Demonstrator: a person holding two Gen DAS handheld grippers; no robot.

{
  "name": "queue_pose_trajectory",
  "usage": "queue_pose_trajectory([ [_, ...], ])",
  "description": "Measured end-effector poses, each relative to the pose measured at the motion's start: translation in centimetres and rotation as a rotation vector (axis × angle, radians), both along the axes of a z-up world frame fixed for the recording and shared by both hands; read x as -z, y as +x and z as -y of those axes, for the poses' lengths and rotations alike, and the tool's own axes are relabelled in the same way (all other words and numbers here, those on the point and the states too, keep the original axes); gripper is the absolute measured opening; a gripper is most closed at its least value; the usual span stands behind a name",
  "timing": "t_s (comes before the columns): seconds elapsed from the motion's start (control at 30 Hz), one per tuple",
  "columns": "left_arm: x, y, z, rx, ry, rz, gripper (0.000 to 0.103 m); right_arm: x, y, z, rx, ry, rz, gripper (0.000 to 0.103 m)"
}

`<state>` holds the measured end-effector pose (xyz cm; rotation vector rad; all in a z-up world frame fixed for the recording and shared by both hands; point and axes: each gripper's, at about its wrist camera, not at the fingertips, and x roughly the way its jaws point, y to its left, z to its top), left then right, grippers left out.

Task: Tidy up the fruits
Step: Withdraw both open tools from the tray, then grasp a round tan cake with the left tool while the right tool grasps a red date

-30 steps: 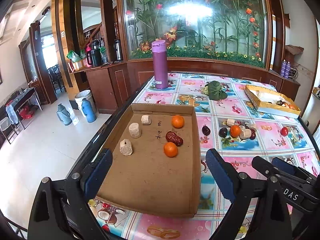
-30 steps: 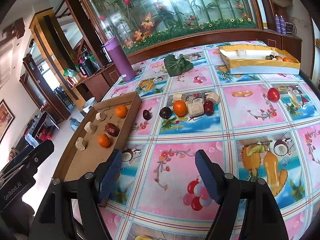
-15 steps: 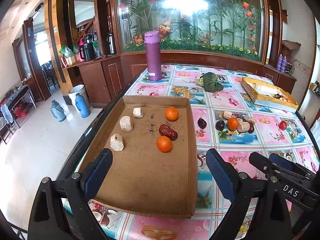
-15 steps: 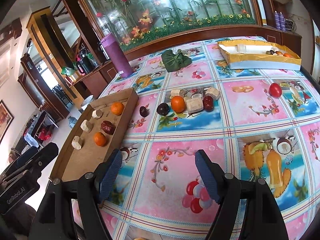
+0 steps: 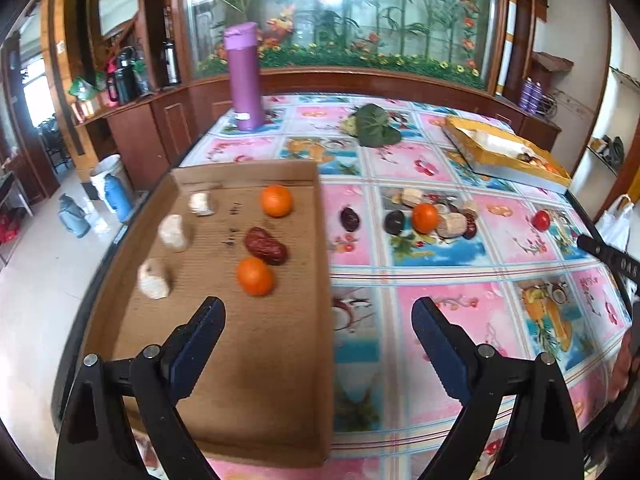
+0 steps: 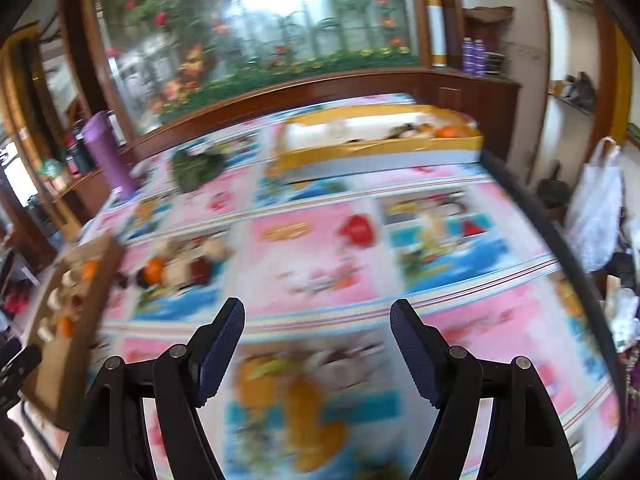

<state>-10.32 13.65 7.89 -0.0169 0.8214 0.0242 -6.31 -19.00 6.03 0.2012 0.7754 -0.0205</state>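
Right claw point(image 6: 316, 320) swung toward yellow box point(image 6: 380, 148), purple bottle point(image 6: 106, 152) far left.

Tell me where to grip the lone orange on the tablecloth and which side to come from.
Grip the orange across its round middle, coming from above. A dark fruit sits close on its left and a pale chunk on its right, so set the fingers front and back rather than sideways.

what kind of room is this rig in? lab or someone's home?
Looks like a home dining or living room, not a lab: a table under a fruit-print plastic tablecloth, a wood-framed glass panel painted with bamboo and flowers, and kettles and thermos flasks on a side counter.
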Motion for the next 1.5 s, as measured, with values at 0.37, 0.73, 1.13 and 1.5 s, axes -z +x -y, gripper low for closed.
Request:
queue_pose_trajectory([
  [0.37, 1.5, 3.5, 4.9, 0.137, -0.087, -0.093, 0.094, 1.0, 6.9, 5.0, 0.064, 0.104, -0.089, 0.079],
  [0.73, 2.7, 3.5, 4.1, 0.088, -0.114, -0.13, 0.094, 2.7, 12.3, -8.2, -0.236, 0.077, -0.094, 0.06],
  [1.13, 3.1, 2.7, 3.4, 0.137, -0.162, -0.129, 0.094, 4.4, 7.6, -8.8, -0.604, 0.294, -0.291, 0.032],
  [1.5, 3.8, 1.9, 7.0, 0.26, -0.186, -0.143, 0.094, 3.2, 5.7, 1.7, -0.252, 0.241, -0.129, 0.055],
])
